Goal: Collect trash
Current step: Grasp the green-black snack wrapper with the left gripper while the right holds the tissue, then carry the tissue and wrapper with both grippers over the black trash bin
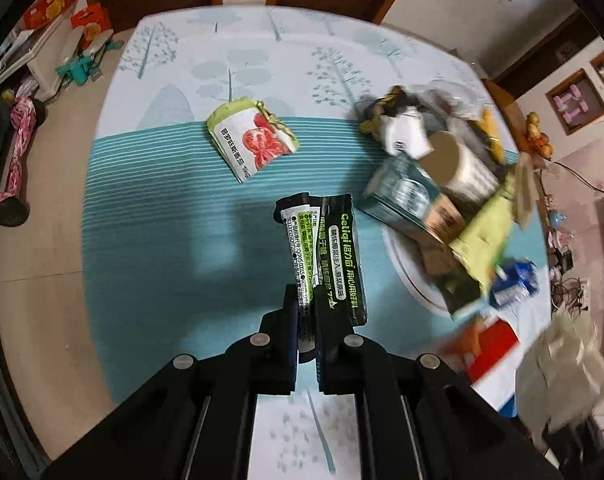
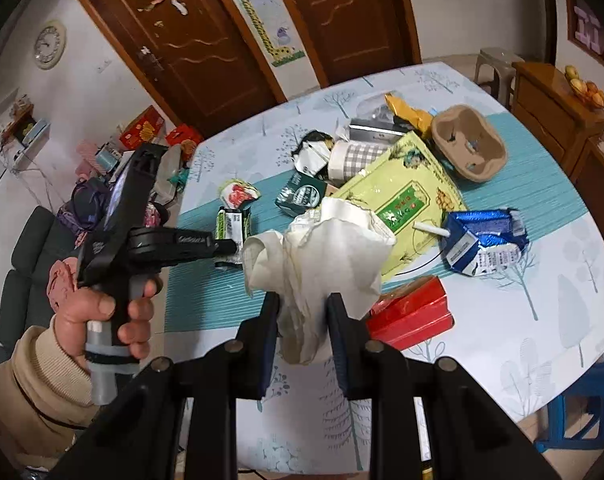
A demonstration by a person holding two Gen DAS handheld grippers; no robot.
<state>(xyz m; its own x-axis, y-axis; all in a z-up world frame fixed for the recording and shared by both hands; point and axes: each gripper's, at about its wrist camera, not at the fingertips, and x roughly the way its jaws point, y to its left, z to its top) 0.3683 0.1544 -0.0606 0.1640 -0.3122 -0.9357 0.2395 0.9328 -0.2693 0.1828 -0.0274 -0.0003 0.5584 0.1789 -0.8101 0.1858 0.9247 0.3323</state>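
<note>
The left tool (image 1: 307, 304) is clamped on black wrappers (image 1: 321, 256), held above the bench (image 1: 162, 208). The right tool (image 2: 303, 308) is clamped on a crumpled white tissue (image 2: 321, 248), held near the trash pile (image 2: 405, 184) on a plate

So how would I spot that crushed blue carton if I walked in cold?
Start at the table with the tree-print cloth, then the trash pile on its teal stripe. Right of the big yellow-green packet lies the blue carton: the only shiny blue thing, with a white straw poking out.
</note>
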